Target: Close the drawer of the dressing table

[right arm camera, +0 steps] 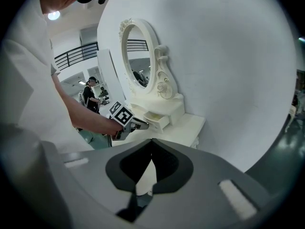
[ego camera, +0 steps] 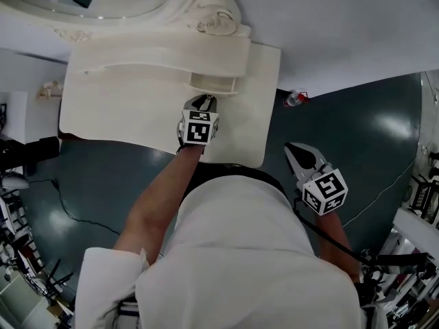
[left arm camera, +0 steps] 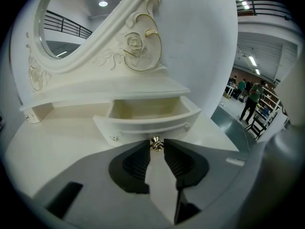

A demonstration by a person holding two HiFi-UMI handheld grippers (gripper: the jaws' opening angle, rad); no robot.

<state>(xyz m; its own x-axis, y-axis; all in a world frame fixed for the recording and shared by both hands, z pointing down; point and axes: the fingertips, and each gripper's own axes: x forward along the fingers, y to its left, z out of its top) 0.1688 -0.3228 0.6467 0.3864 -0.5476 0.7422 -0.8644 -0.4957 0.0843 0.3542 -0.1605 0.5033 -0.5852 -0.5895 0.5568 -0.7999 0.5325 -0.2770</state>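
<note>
The cream desk (ego camera: pixel 116 112) stands against a plain white wall (ego camera: pixel 343 26) in the upper half of the head view, its top bare and smooth. At its back, an oval mirror (left arm camera: pixel 59 30) in a carved frame with a gilded rose rises above a low shelf. Under that shelf, at the centre of the left gripper view, the drawer (left arm camera: pixel 143 126) is pulled out and shows a pale inside. The left tongs (ego camera: pixel 203 104) are clenched on its small metal knob (left arm camera: pixel 155 145). The right tongs (ego camera: pixel 296 152) hang off the desk's right corner, pinched together on nothing. The floor (ego camera: pixel 357 136) is glossy dark teal, with a thin cable (ego camera: pixel 75 214) trailing at lower left. At the far right of the left gripper view, people (left arm camera: pixel 250 101) stand by racks (left arm camera: pixel 267 113) in a bright hall.
</note>
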